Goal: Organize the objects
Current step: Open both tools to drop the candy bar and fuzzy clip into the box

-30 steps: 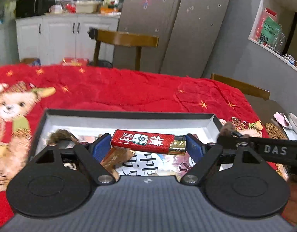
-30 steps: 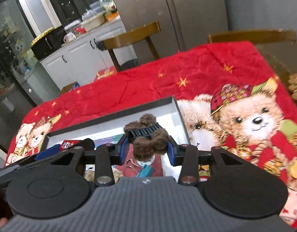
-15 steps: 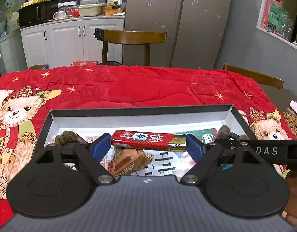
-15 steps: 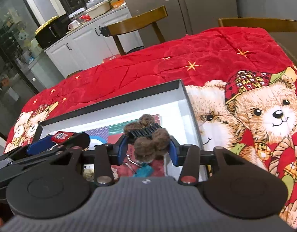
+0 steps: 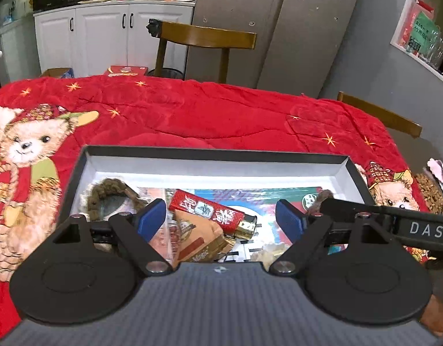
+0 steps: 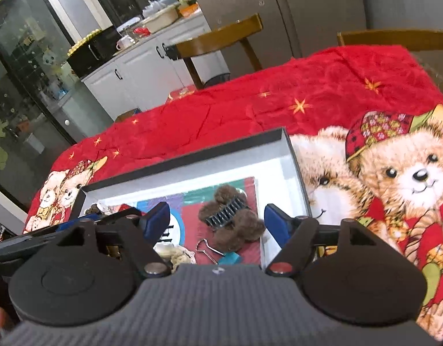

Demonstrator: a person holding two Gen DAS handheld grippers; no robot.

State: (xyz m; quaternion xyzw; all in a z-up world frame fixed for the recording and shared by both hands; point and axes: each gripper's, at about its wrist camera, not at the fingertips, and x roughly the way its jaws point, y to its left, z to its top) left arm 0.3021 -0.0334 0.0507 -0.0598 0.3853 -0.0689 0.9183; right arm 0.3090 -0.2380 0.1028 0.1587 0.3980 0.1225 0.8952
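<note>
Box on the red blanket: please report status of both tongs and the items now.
Left tongs open, red lighter dropped onto the clutter in the box. Right tongs opening, brown furry hair clip released in the box. Nothing blocking.

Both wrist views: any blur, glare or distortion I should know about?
Left wrist: sharp, fisheye bends the box rim; lighter readable. Right wrist: slight motion blur along the box rim, glass door reflects; hair clip still clear.
</note>
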